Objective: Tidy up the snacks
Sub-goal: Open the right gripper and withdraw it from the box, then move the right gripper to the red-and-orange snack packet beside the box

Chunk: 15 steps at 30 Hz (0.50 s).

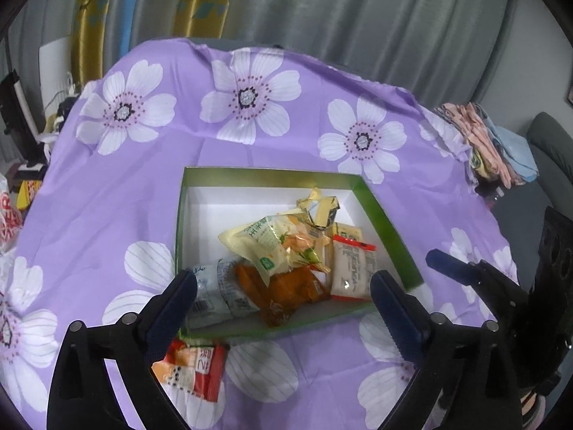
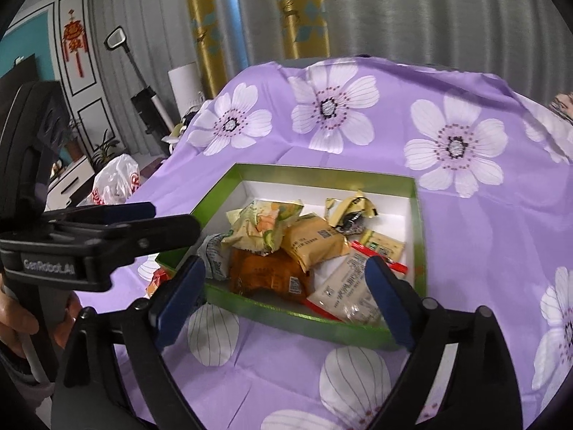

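Grey curtains with yellow patterned panels are seen behind a counter draped in a purple floral cloth (image 1: 279, 136). A green-rimmed box (image 1: 386, 215) with a white floor is set mid-counter, and a loose heap of snack packets is piled toward its near side: a pale yellow-green pouch (image 1: 258, 243) on top, an orange-brown wrapper (image 1: 286, 294) beneath it, a grey-white packet (image 1: 218, 294) at the near left corner, a white sachet with red ends (image 1: 352, 268) at the right, a crumpled gold foil piece (image 1: 320, 208) toward the back. One red-orange packet (image 1: 195, 365) is left outside, on the cloth just beside the box's near wall, partly hidden by a finger. The left gripper (image 1: 283, 308) is held with fingers spread wide and nothing between them; the right gripper (image 2: 286, 297) is likewise spread and empty over the box's near edge. The packets are judged light, soft and crinkly, with slick film likely to slip and contents that could be crushed. The outside packet is probably best pinched across a flat sealed edge, not the puffed middle. Its exact orientation cannot be told.
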### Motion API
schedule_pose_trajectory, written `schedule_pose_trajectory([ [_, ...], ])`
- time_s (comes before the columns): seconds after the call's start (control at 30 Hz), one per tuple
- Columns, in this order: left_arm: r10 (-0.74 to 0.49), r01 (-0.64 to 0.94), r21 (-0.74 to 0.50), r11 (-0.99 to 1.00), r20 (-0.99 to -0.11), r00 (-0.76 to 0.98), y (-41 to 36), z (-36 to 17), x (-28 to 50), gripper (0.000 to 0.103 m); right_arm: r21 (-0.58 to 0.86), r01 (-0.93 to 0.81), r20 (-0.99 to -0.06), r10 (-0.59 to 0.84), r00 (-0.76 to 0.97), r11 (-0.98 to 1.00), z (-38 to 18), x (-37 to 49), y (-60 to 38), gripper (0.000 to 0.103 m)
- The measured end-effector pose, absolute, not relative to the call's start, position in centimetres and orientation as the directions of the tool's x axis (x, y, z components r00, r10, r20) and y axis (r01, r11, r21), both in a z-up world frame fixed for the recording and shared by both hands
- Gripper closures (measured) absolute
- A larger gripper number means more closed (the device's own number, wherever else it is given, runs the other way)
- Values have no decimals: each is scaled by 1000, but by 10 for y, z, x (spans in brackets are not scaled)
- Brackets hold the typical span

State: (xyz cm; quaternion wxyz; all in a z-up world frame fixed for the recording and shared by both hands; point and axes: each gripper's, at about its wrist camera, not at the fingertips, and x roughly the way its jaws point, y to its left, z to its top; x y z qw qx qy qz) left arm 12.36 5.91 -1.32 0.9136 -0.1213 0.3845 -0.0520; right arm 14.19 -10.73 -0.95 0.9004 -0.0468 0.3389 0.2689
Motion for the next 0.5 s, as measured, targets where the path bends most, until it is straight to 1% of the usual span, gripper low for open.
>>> schedule_pose_trajectory([
  [0.07,-176,5,-245,970,-685,707,56,-8,116,6,104,-505,-631,449,632,857,-7,135,-113,11],
  [0.2,-157,10,-217,976,-673,723,52,0,99,6,111,-491,-614,448,650,864,0,119,-120,3],
  [0.37,-135,3,-196,981,-664,736,49,8,78,6,119,-487,-603,452,657,866,5,100,-126,0],
  [0.5,-118,-8,-185,983,-656,746,47,13,63,6,120,-488,-601,454,657,865,9,87,-129,0],
])
